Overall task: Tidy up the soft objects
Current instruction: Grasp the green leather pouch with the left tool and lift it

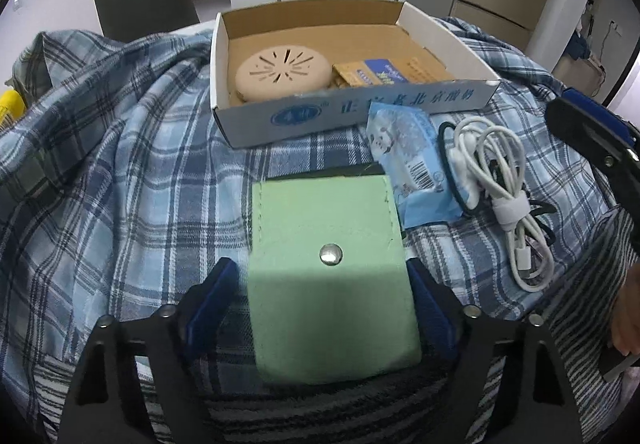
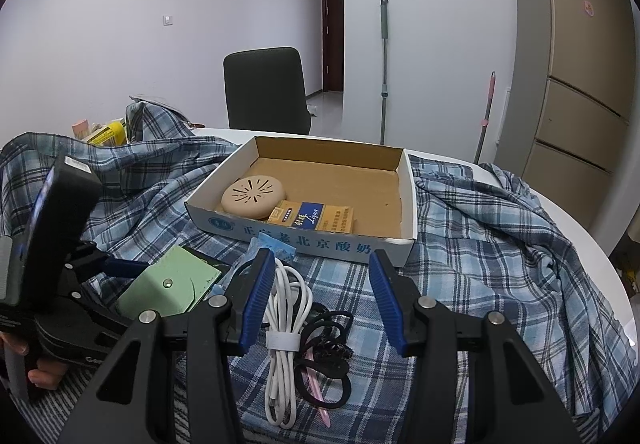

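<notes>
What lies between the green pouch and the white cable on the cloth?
A light blue packet lies between the green pouch and the white cable, overlapping a black hair tie; the left wrist view shows it.

Left black two-finger gripper with blue pads [image 1: 326, 284]: clamped on pale green snap-button pouch [image 1: 332, 276], fingers on either side. Right black two-finger gripper with blue pads [image 2: 320, 300]: jaws spread wide, gripping nothing, hovering low, angled forward.

Home room, fridge [image 2: 576, 56], mop [image 2: 384, 68], chair [image 2: 264, 88], plaid-covered table [image 2: 500, 244]
</notes>
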A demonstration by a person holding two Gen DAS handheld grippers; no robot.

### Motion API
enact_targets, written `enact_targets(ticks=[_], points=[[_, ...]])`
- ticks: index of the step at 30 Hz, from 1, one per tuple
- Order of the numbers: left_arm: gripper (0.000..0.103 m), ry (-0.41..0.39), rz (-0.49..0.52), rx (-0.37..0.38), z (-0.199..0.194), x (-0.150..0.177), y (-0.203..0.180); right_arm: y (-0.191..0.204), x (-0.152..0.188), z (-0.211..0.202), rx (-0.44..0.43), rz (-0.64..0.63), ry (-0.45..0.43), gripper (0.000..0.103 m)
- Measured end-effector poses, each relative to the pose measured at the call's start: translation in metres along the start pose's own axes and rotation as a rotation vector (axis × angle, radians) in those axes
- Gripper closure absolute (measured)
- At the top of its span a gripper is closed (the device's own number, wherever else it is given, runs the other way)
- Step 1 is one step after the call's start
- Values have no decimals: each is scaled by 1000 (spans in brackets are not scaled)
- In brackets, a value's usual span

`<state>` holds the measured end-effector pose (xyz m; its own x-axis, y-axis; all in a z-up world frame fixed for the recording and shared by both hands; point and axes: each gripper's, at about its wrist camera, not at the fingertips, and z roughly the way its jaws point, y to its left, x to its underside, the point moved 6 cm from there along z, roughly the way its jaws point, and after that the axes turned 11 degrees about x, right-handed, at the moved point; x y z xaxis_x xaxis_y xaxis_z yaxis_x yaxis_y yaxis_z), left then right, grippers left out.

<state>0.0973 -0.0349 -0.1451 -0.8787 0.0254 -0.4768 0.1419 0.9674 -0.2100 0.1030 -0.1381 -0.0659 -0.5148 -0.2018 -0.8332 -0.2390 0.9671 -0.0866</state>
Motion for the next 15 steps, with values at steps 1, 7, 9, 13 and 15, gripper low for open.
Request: enact_targets(ticks=[1, 7, 9, 13, 15], points=[[24, 5, -5, 2, 1, 0, 1, 0, 0, 0, 0, 1, 0, 55], [30, -44, -2, -8, -6, -2, 1, -1, -1, -1, -1, 6, -4, 55], [31, -92, -6, -9, -15, -5, 2, -2, -1, -2, -3, 12, -7, 55], [31, -250, 0, -6, -47, -13, 1, -2, 0, -2, -33, 31, 11, 55], [31, -343, 11, -14, -64, -16, 1, 0, 2, -1, -60, 35, 36, 55]])
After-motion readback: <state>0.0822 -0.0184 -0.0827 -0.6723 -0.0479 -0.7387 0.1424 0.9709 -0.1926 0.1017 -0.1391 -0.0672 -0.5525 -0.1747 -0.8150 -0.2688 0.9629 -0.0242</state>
